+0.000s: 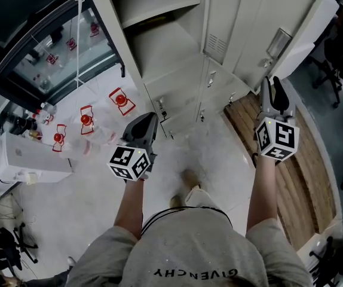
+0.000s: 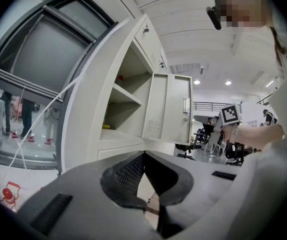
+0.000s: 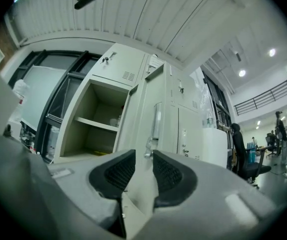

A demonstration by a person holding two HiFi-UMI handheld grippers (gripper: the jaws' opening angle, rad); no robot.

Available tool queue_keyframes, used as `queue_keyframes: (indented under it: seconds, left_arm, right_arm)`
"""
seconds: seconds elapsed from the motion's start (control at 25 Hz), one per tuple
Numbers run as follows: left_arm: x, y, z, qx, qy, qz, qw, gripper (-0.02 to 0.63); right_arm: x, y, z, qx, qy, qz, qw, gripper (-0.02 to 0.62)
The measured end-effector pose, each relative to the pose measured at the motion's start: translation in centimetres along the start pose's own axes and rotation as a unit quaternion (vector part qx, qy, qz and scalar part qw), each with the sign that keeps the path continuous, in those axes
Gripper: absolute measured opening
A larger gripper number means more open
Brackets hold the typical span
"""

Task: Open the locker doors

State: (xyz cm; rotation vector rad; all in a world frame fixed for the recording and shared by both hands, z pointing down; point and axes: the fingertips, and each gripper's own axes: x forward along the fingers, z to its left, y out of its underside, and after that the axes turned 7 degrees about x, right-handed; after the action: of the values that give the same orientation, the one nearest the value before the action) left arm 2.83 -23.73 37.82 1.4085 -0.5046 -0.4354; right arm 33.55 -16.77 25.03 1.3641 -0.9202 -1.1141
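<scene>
Facing the locker door already swung out at 12 o'clock, the right hand-held gripper, jaws spread and empty, probably needed squaring onto its handle before pinching, while the left hand-held gripper was pressed together.

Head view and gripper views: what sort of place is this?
Probably a shared office or lab workspace: a bank of grey metal lockers, swivel office chairs, and a glazed partition beside them.
</scene>
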Motion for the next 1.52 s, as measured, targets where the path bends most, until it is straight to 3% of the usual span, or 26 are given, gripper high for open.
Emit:
queue_keyframes:
  seconds: [0.28, 0.52, 0.72, 1.0, 1.28, 1.52]
  left_arm:
    - [-1.1, 1.2, 2.4, 0.001, -0.038, 0.002, 0.9993, -0.002]
    - [-1.1, 3.7, 4.3, -0.001, -0.066, 0.011, 0.9978, -0.002]
    - [-0.7, 6.5, 5.7, -0.011, -0.085, 0.022, 0.9961, -0.002]
    - [0.1, 10.3, 8.6, -0.04, -0.122, 0.024, 0.9914, -0.002]
    - [2.3, 13.6, 11.0, -0.058, -0.157, 0.025, 0.9856, -0.002]
    - [3.8, 16.0, 12.2, -0.075, -0.182, 0.029, 0.98, -0.002]
  right_arm:
    - [0.3, 4.0, 6.3, 0.016, -0.088, 0.015, 0.996, 0.101]
    - [1.2, 9.8, 12.7, 0.045, -0.181, 0.054, 0.981, 0.103]
    - [1.7, 15.7, 18.3, 0.069, -0.259, 0.103, 0.958, 0.104]
    - [3.1, 24.4, 25.5, 0.103, -0.352, 0.171, 0.915, 0.104]
    - [5.0, 32.0, 30.6, 0.127, -0.405, 0.228, 0.876, 0.12]
    - [7.2, 36.8, 34.0, 0.113, -0.436, 0.256, 0.855, 0.14]
